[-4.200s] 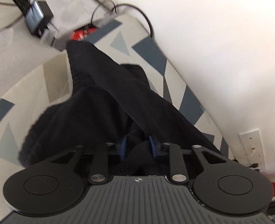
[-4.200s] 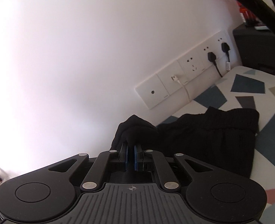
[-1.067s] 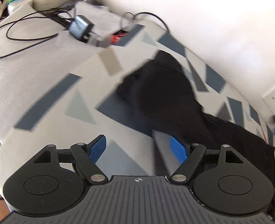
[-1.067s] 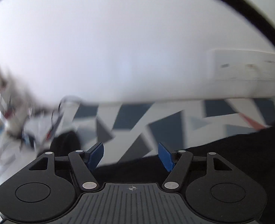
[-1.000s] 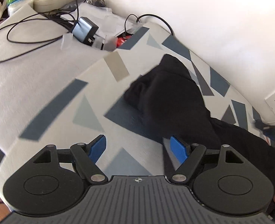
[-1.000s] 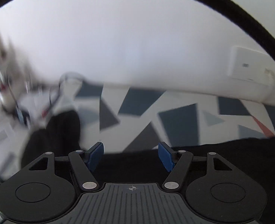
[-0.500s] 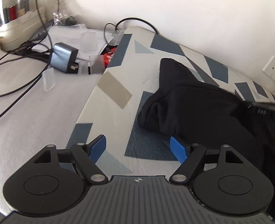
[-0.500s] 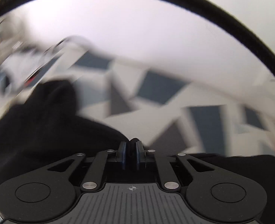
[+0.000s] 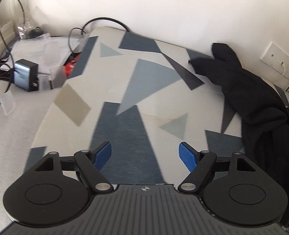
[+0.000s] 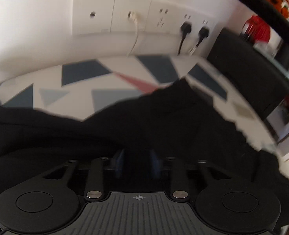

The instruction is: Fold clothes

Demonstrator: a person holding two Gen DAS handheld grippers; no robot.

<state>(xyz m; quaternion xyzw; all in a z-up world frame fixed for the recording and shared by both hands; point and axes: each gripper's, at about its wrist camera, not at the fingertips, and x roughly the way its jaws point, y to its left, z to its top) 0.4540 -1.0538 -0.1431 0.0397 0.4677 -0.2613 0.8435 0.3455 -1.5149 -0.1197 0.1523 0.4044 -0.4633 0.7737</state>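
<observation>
Now your left gripper (image 9: 145, 154) hovers wide open and empty over the patterned cloth (image 9: 124, 90); your right gripper (image 10: 137, 163) is opening, black garment (image 10: 164, 117) seemingly still between its blurred pads.

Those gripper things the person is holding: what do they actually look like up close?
Each is matte black plastic. The left gripper has two round discs at the sides, angled link arms with silver rivets, a ribbed grey centre plate with a small crosshair mark, and bright blue ribbed pads. The right gripper is the same design, blurred and shadowed here. A thick black cable arcs above it.
</observation>
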